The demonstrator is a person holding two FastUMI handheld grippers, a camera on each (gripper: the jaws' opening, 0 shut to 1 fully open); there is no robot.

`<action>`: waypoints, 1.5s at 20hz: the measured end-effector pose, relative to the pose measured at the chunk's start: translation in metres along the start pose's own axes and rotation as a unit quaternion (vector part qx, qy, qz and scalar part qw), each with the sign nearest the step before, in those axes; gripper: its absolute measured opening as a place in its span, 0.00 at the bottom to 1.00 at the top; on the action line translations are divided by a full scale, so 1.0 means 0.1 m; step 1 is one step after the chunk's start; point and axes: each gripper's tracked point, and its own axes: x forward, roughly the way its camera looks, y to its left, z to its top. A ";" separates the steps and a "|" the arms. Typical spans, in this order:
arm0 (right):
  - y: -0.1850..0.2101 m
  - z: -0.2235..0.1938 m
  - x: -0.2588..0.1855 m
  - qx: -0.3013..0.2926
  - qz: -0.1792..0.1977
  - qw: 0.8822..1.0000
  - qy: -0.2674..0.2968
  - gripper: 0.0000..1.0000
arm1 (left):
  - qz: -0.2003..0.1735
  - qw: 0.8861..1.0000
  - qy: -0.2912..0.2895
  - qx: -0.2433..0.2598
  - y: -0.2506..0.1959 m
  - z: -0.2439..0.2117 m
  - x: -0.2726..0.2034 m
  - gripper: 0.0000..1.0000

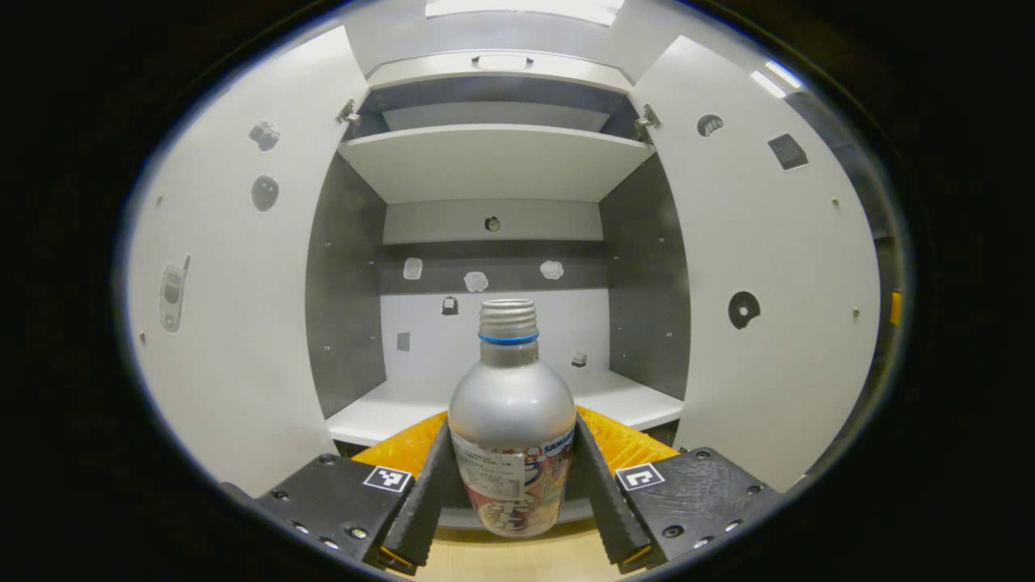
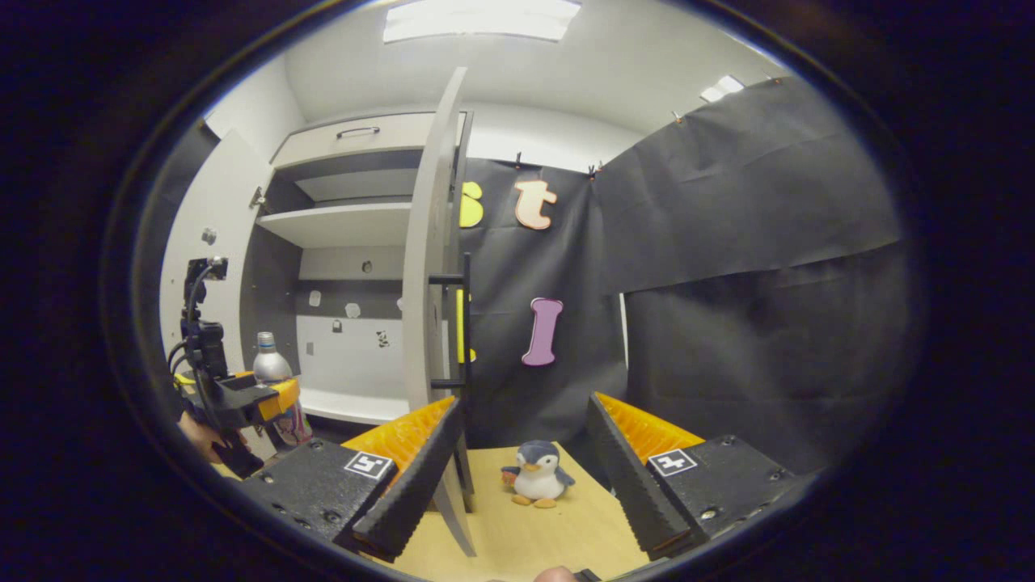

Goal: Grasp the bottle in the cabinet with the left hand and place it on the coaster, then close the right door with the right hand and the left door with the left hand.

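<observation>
In the left gripper view, the left hand-held gripper (image 1: 513, 485) is clamped on the bottle (image 1: 512, 420), both fingers pressing its sides, upright in front of the open cabinet (image 1: 493, 162), over the tabletop (image 1: 501, 558).

In the right gripper view, the right hand-held gripper (image 2: 517, 477) has its fingers apart, holding nothing, above the tabletop near a toy penguin (image 2: 538, 475). The right door (image 2: 428, 267) stands open. The bottle (image 2: 275, 380) sits in the left hand-held gripper (image 2: 267, 400) before the cabinet.

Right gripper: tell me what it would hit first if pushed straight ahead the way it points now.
Probably the toy penguin on the wooden table, lying between the open right gripper fingers; behind it hangs the black cloth wall. Depth is uncertain.
</observation>
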 end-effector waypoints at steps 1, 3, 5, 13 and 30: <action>0.02 -0.02 0.00 -0.001 0.005 1.000 0.003 0.98 | -0.005 1.000 -0.001 -0.001 -0.03 -0.03 -0.06 0.77; 0.06 -0.05 -0.02 -0.004 0.012 1.000 0.009 0.98 | -0.010 1.000 -0.002 0.000 -0.08 -0.10 -0.19 0.77; 0.09 -0.08 -0.02 -0.008 0.016 1.000 0.014 0.98 | -0.010 1.000 -0.001 0.006 -0.09 -0.16 -0.32 0.77; 0.27 -0.11 -0.05 -0.003 0.038 0.999 0.022 0.99 | -0.004 1.000 0.013 0.017 -0.08 -0.54 -0.73 0.77; 0.59 -0.40 -0.09 -0.021 0.069 0.995 0.076 1.00 | -0.044 0.992 0.102 0.054 -0.40 -1.83 -1.20 0.77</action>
